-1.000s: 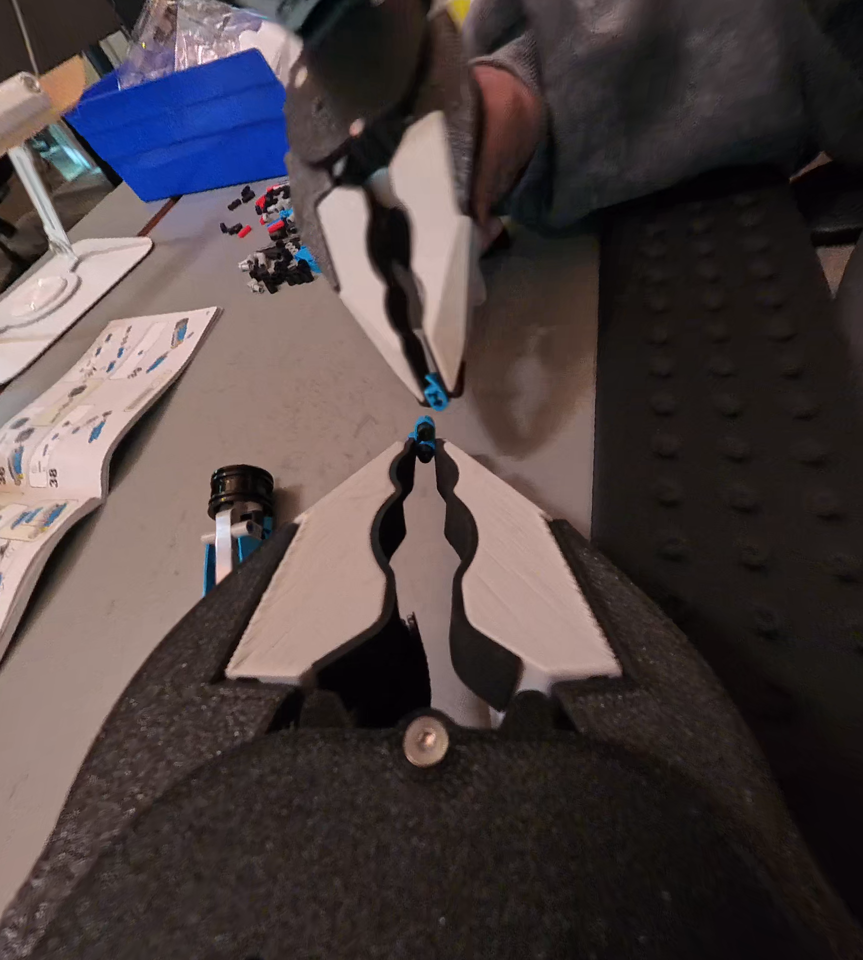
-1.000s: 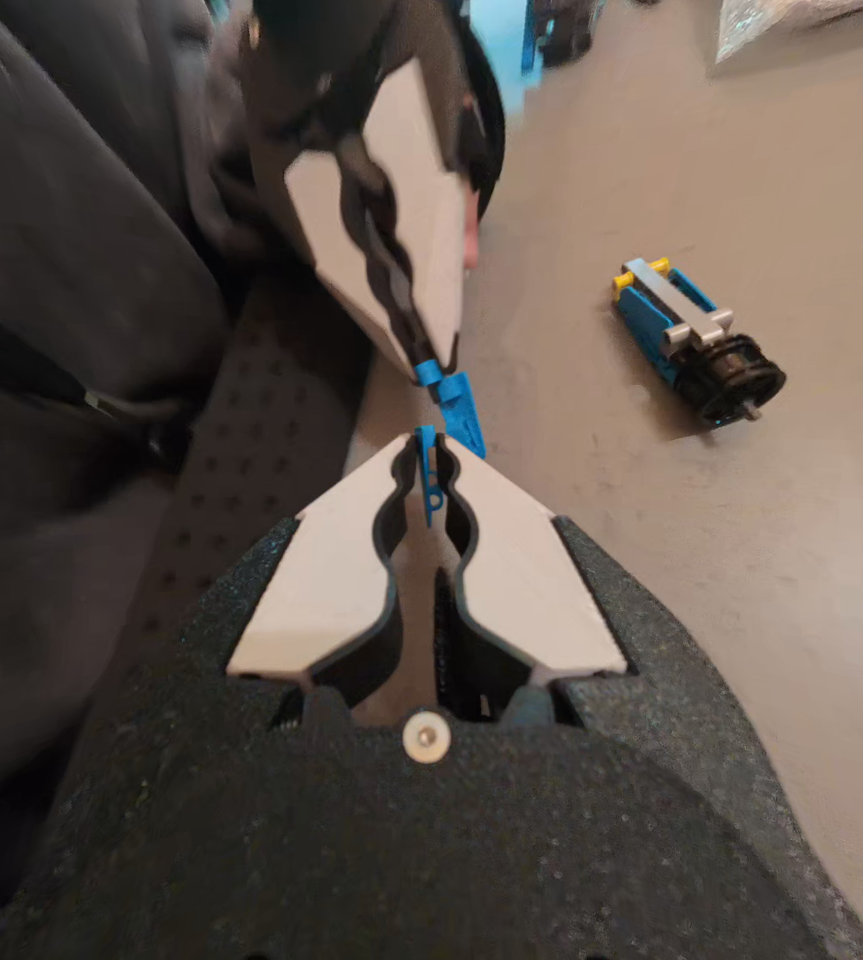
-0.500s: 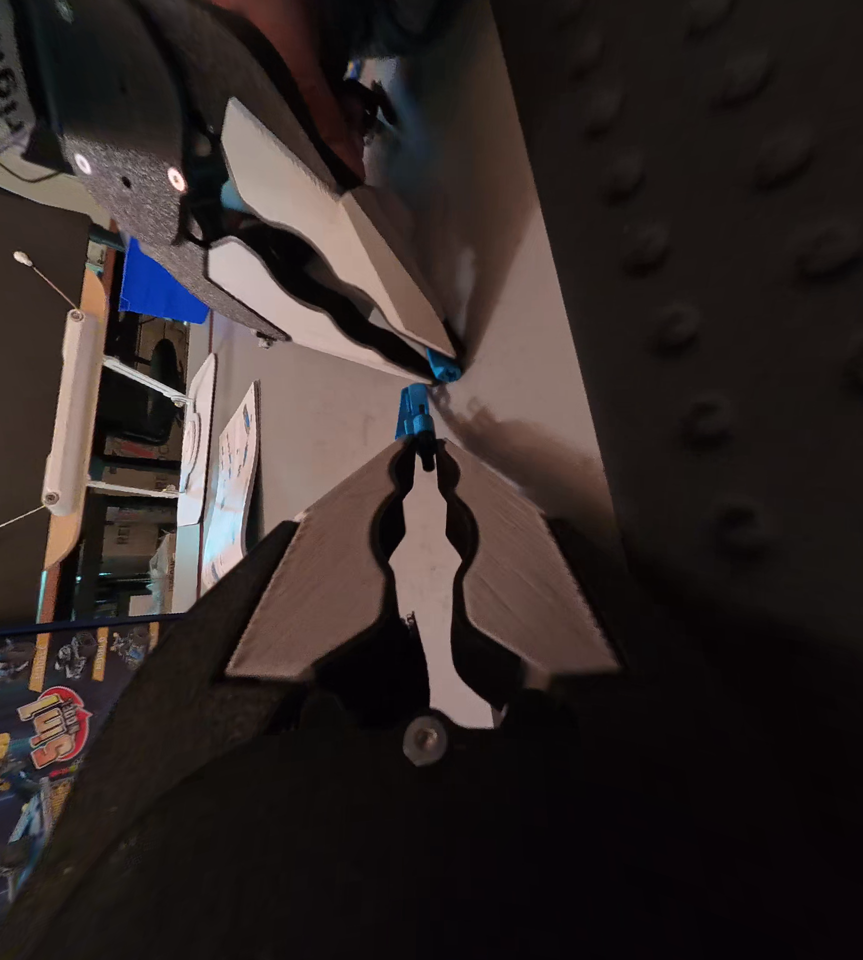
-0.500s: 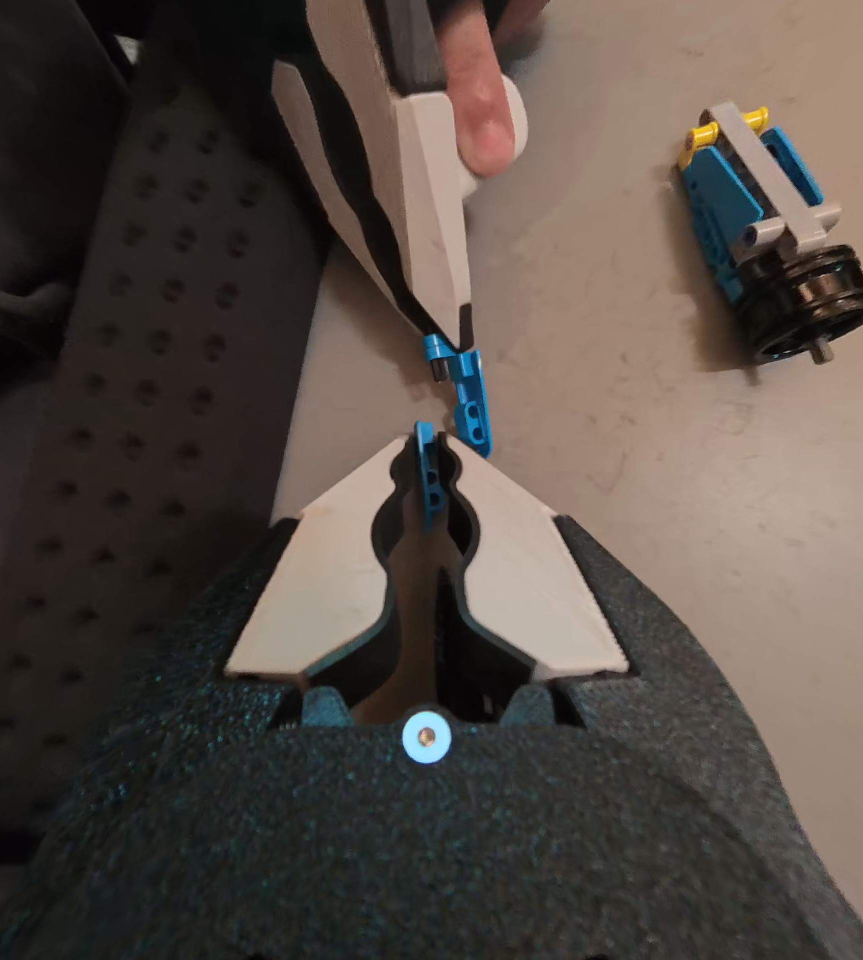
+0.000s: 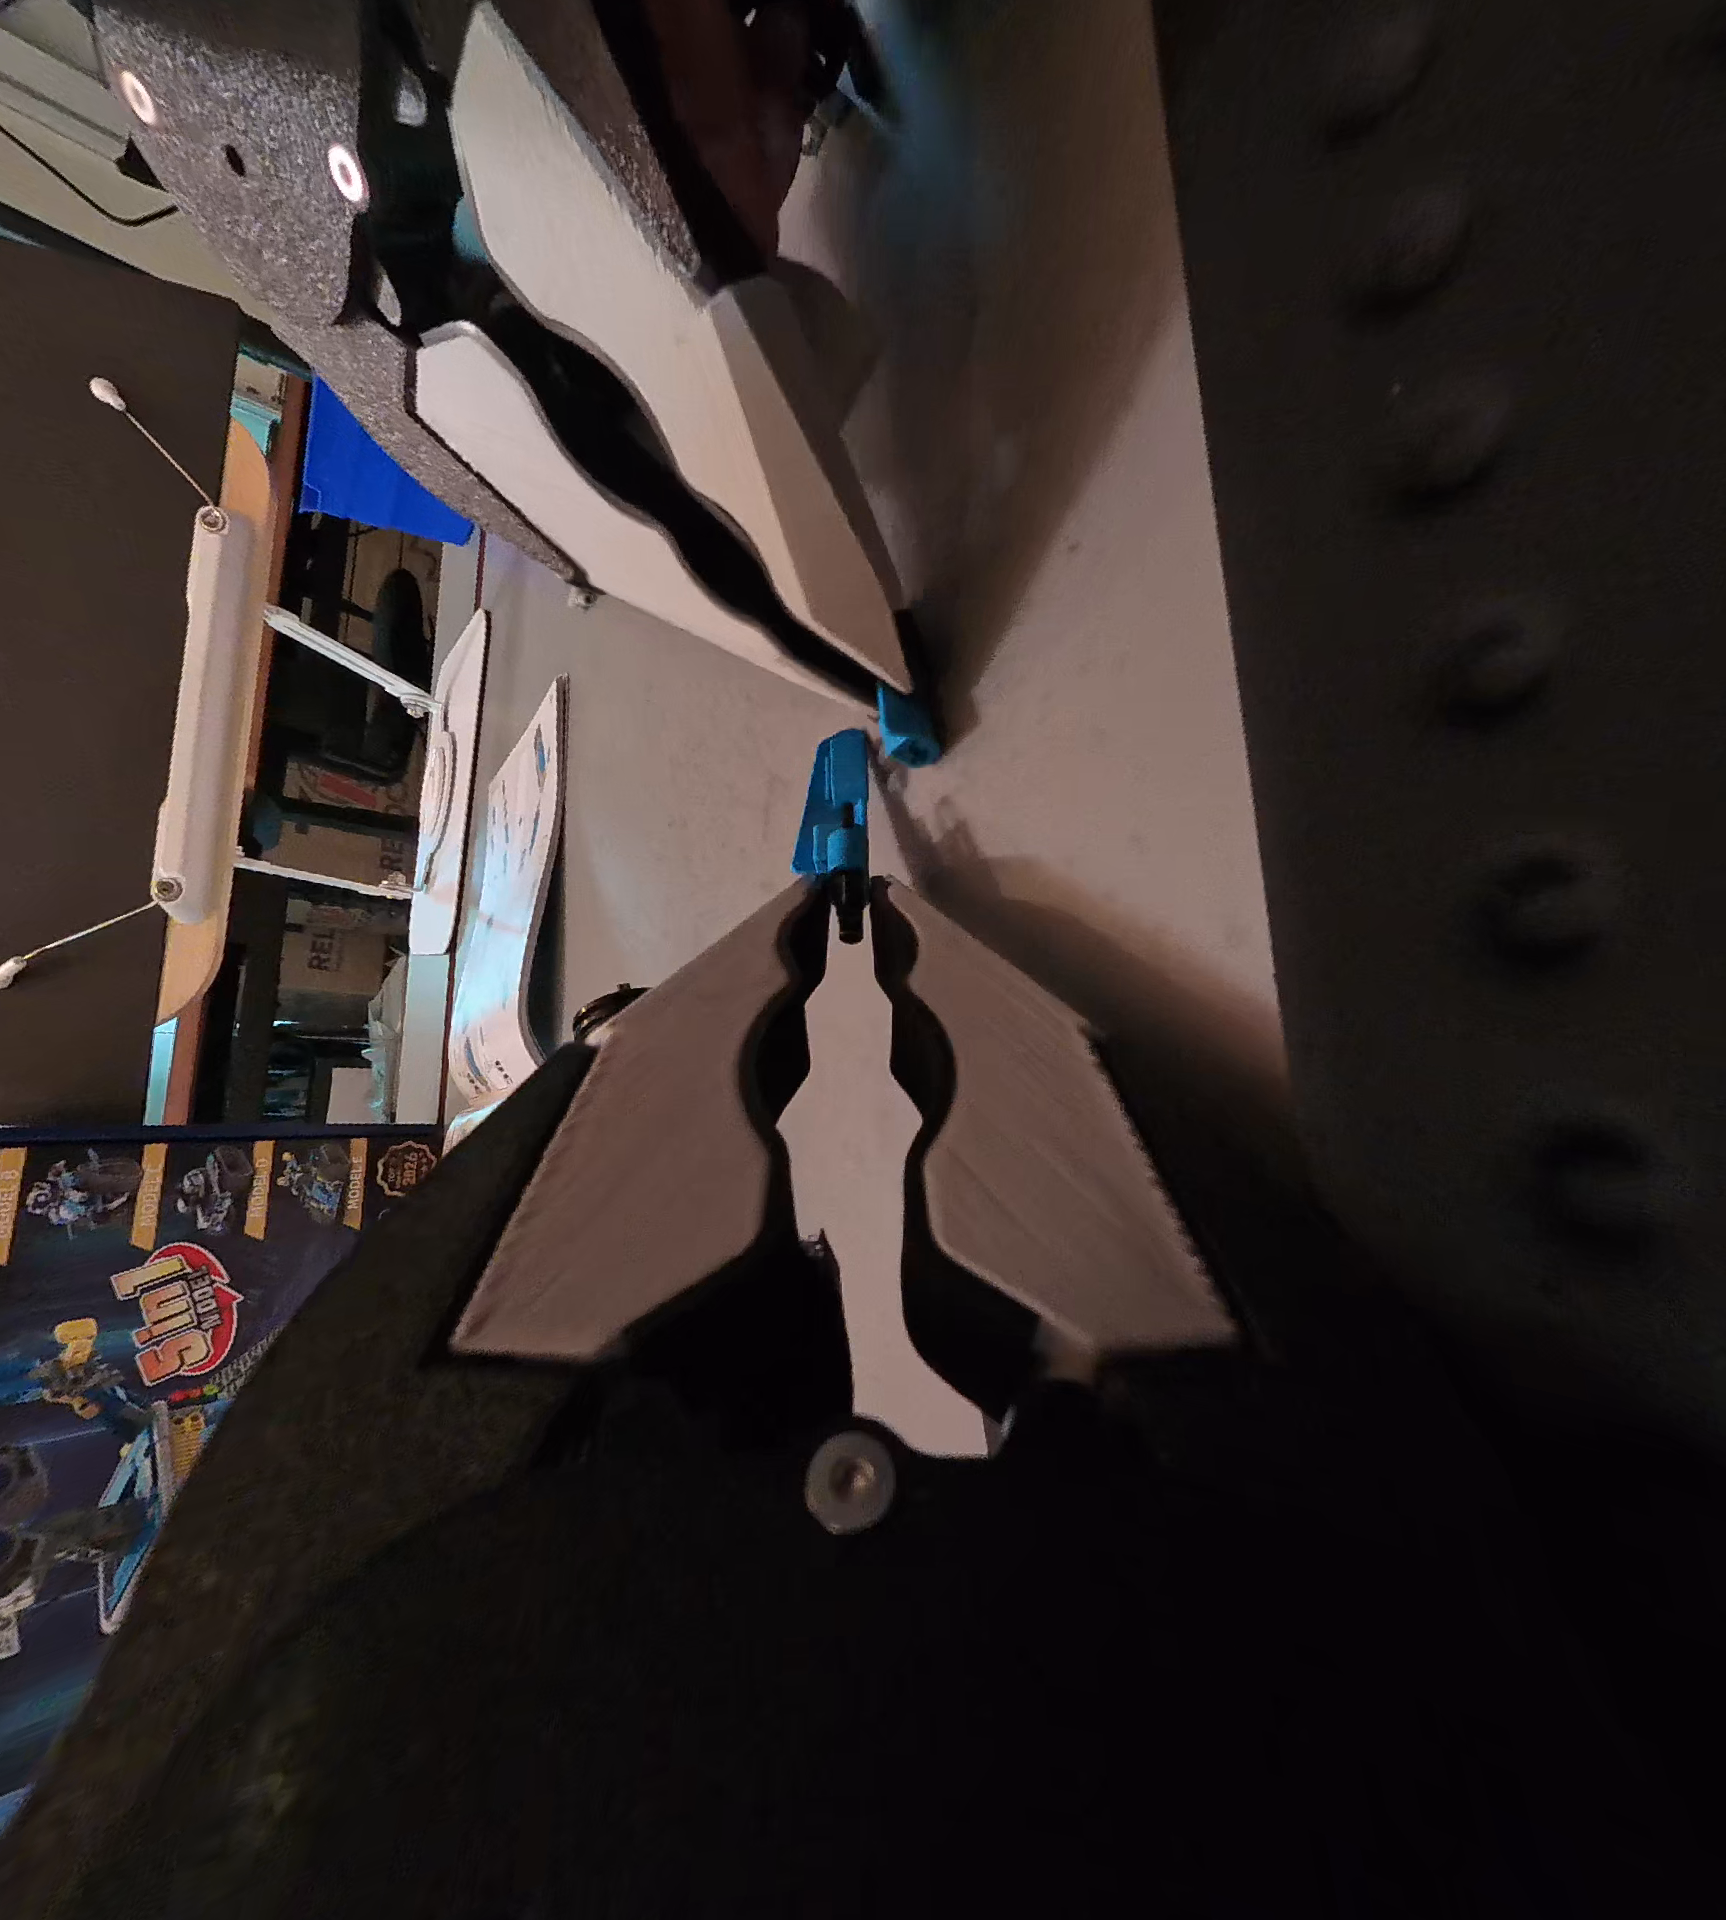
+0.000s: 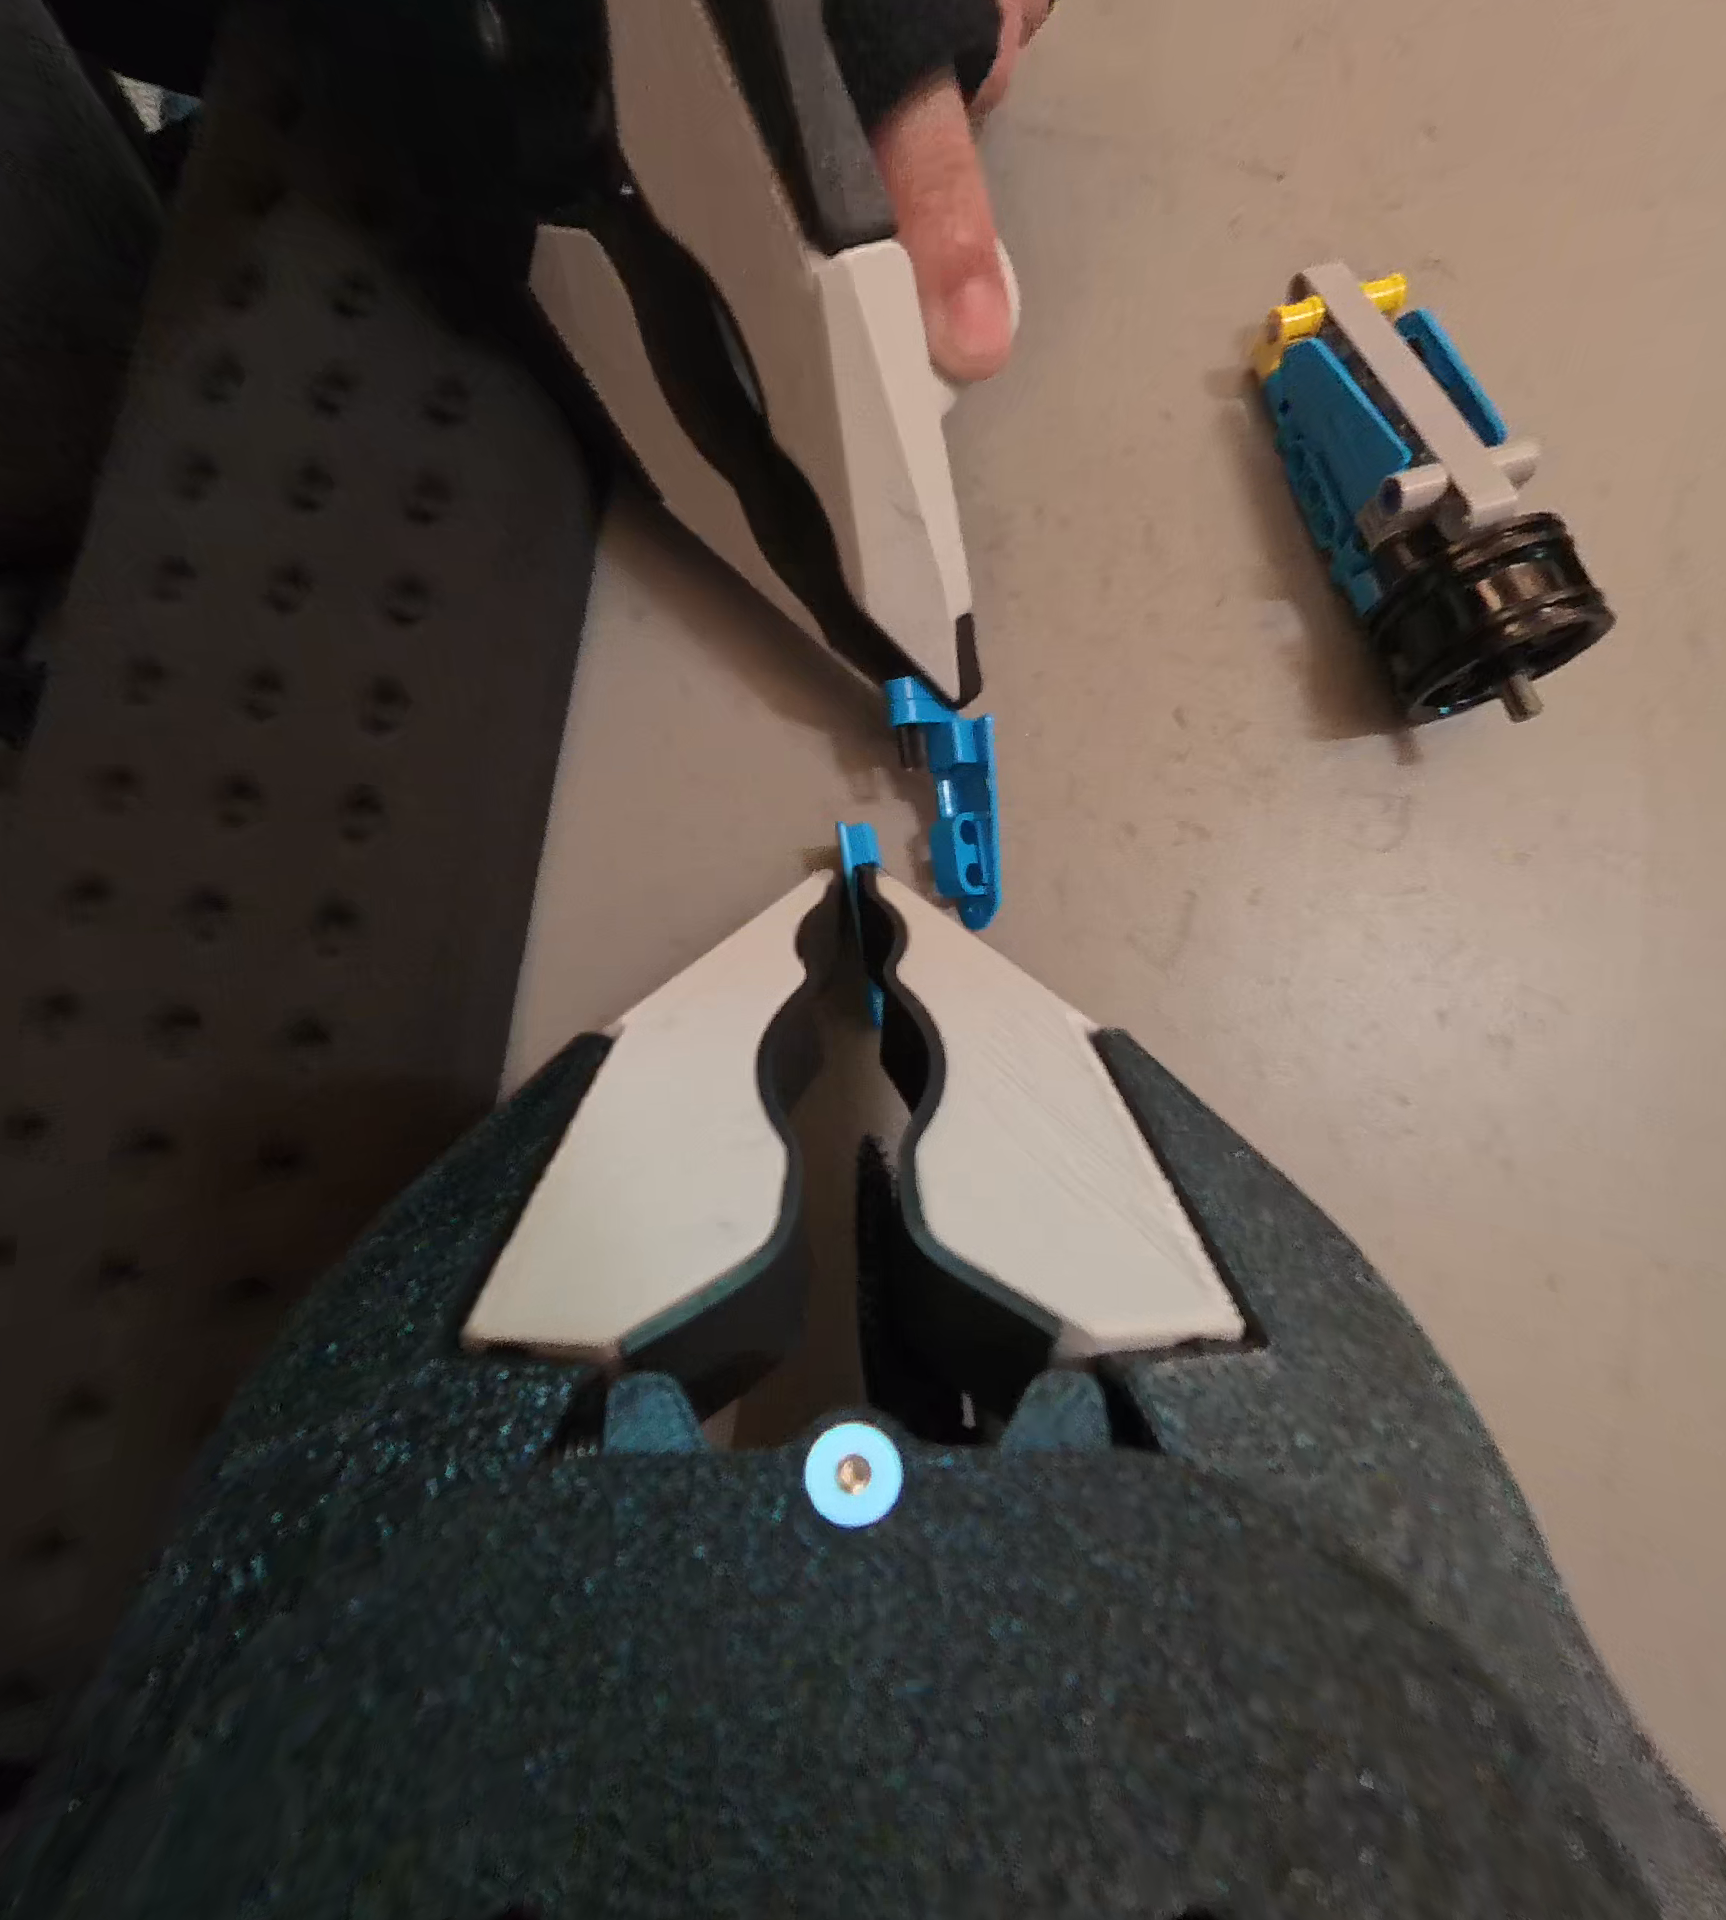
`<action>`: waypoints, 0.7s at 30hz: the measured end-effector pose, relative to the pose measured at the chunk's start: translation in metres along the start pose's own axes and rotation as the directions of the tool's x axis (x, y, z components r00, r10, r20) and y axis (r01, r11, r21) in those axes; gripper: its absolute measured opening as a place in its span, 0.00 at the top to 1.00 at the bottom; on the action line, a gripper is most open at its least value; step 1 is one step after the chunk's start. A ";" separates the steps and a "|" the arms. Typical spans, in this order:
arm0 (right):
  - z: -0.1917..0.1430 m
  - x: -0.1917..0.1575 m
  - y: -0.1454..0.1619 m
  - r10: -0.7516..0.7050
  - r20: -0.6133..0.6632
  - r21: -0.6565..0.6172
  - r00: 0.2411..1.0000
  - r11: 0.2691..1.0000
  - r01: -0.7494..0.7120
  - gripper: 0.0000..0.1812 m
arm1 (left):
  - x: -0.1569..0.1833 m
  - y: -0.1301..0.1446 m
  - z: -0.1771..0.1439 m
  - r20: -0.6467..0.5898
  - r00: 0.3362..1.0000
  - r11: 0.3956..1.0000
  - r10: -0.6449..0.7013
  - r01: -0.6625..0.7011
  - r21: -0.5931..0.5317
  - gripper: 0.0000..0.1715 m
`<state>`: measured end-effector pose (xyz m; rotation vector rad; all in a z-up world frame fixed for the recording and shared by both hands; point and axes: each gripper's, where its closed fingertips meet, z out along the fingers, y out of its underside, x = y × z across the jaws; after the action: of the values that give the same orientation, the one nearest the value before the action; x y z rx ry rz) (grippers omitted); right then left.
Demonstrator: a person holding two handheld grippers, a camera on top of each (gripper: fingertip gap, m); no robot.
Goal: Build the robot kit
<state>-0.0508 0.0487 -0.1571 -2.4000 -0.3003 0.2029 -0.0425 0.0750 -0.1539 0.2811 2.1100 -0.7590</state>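
Left wrist view: we log the left gripper (image 5: 846,894), jaws narrow, pinching the black pin end of a blue connector (image 5: 831,805) at their tips. Just beyond it, the right gripper (image 5: 895,675) comes in from the upper left, jaws pressed on a blue beam (image 5: 907,725); the two blue parts sit just beside each other, and we cannot tell whether they touch. Both hang close above the grey counter (image 5: 693,790). On the right lies a dark studded mat (image 5: 1524,623). Far left we list a white lamp (image 5: 199,717), an open booklet (image 5: 516,883), a blue bin (image 5: 371,483) and, near left, a printed box (image 5: 90,1403).

Right wrist view: we log the right gripper (image 6: 857,878), jaws narrow, gripping the thin blue beam (image 6: 857,847) edge-on. The left gripper (image 6: 932,675) reaches down from the top, a finger (image 6: 952,270) resting on it, its tips holding the blue connector (image 6: 963,821), which hangs just right of the beam, apart from it. Far right on the counter (image 6: 1358,1039) lies a small blue, grey, yellow and black assembly (image 6: 1410,488). The studded mat (image 6: 267,727) fills the left.
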 end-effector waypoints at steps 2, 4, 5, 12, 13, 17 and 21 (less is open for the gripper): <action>-0.001 0.005 -0.001 0.002 -0.032 0.006 0.999 1.000 -0.002 0.99 | 0.001 0.000 0.000 -0.009 1.000 1.000 -0.001 0.001 -0.001 0.96; -0.003 0.007 -0.007 0.023 -0.025 0.037 0.999 0.999 -0.022 0.99 | 0.002 0.000 0.001 -0.018 1.000 1.000 0.006 -0.006 -0.002 0.96; -0.005 0.009 -0.010 0.039 -0.025 0.053 0.999 0.998 -0.037 0.99 | 0.003 0.001 0.001 -0.026 1.000 1.000 0.008 -0.008 -0.005 0.96; -0.003 0.013 -0.013 0.096 0.007 0.070 0.995 0.993 -0.096 0.99 | 0.004 0.002 0.002 -0.075 0.997 0.998 -0.013 0.008 -0.067 0.96; -0.004 0.013 -0.013 0.093 0.004 0.067 0.996 0.993 -0.093 0.99 | 0.005 0.002 0.002 -0.084 0.996 0.997 -0.035 0.029 -0.074 0.96; -0.002 0.009 -0.012 0.088 0.009 0.046 0.996 0.995 -0.088 0.99 | 0.005 0.003 -0.001 -0.100 0.993 0.994 -0.062 0.053 -0.090 0.94; 0.006 0.005 -0.007 0.086 0.019 0.011 0.996 0.996 -0.086 1.00 | 0.004 0.002 -0.003 -0.090 0.996 0.995 -0.019 0.010 -0.099 0.92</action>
<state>-0.0480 0.0585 -0.1571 -2.4029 -0.2041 0.2650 -0.0458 0.0780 -0.1571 0.2513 2.2300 -0.6593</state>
